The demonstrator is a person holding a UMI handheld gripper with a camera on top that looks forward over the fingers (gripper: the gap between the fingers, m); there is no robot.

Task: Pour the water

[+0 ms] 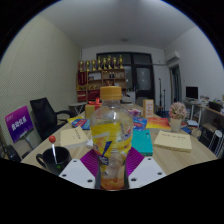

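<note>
My gripper [112, 172] is shut on a clear plastic bottle [111, 135] with a yellow label, an orange cap and pale liquid inside. The bottle stands upright between the purple pads [90, 163], and both press on its lower body. It is held above the table [160, 158]. A black mug [52, 158] with a red-tipped stick in it stands on the table to the left of the bottle, just beyond the left finger.
The table holds yellow notepads [173, 141], a teal book [142, 140], a pen cup [177, 124] and small clutter. A black office chair [45, 114] and a purple sign [19, 124] stand at the left. Shelves with trophies [103, 70] line the far wall.
</note>
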